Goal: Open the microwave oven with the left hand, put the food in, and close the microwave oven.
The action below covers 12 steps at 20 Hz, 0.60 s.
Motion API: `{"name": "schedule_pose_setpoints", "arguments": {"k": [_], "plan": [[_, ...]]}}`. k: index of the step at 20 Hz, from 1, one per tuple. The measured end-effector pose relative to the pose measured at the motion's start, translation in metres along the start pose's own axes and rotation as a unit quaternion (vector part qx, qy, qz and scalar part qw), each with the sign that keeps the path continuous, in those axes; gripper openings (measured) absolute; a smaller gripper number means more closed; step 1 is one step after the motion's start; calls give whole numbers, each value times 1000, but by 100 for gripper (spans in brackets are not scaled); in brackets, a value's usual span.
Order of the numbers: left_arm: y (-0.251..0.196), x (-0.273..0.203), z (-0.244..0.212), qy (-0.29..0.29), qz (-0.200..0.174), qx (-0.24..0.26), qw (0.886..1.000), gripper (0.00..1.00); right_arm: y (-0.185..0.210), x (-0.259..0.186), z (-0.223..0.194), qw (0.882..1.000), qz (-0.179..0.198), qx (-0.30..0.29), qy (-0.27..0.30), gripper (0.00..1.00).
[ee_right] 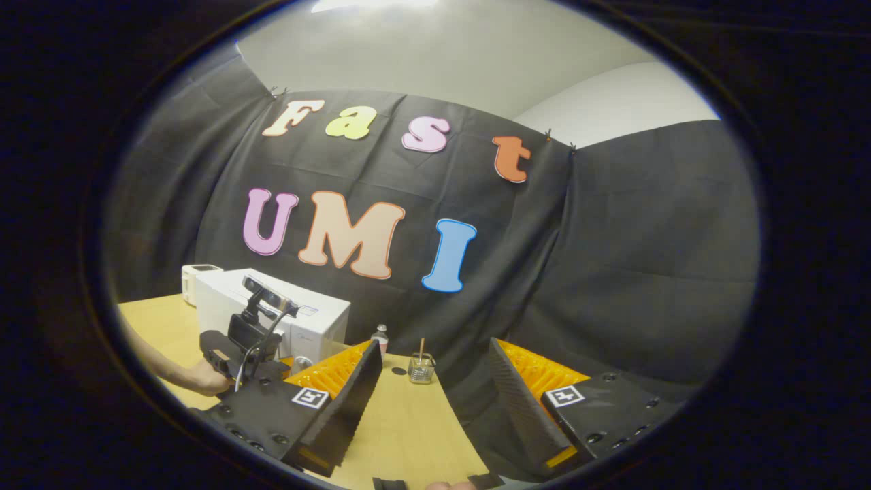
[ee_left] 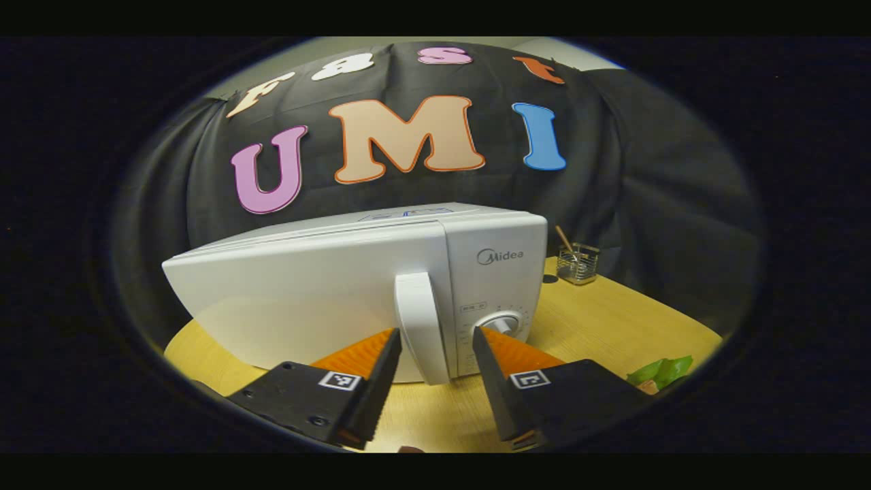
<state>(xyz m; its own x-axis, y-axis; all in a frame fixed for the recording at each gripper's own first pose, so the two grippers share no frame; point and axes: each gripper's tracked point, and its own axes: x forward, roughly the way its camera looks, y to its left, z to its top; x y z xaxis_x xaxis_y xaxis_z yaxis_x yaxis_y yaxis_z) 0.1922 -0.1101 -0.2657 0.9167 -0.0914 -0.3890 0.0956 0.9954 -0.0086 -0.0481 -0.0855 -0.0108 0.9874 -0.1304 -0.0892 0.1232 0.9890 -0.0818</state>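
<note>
The microwave oven point(ee_left: 354, 286) is seen standing on the table point(ee_left: 599, 320), its door shut and its vertical handle point(ee_left: 420, 327) framed between the wide-spread fingers of the left gripper point(ee_left: 435, 354), apparently lined up for a pull. Green food point(ee_left: 663, 371) is glimpsed near the table's right edge, a small glass holder point(ee_left: 577, 263) behind. The right gripper point(ee_right: 435, 381) is held wide and empty over bare tabletop.
</note>
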Motion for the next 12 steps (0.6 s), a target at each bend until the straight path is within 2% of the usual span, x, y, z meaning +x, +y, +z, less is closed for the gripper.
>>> {"name": "schedule_pose_setpoints", "arguments": {"k": [1,2,3,6,9,12], "plan": [[3,0,-6,8,6,-1,1000,51,0,-1,-1,1000,0,1,1,96],[3,0,-6,12,4,-4,1000,43,-1,-1,-1,1000,0,2,1,96],[3,-1,-5,9,3,-7,1000,29,-1,0,-1,1000,0,1,1,97],[2,-2,-6,11,-10,-7,1000,21,0,-2,-1,1000,3,3,2,97],[1,-3,-4,7,-28,-23,999,7,6,-1,-2,1000,9,4,3,97],[1,-4,-5,11,-31,-17,999,3,10,-3,-2,1000,14,3,4,97]]}}
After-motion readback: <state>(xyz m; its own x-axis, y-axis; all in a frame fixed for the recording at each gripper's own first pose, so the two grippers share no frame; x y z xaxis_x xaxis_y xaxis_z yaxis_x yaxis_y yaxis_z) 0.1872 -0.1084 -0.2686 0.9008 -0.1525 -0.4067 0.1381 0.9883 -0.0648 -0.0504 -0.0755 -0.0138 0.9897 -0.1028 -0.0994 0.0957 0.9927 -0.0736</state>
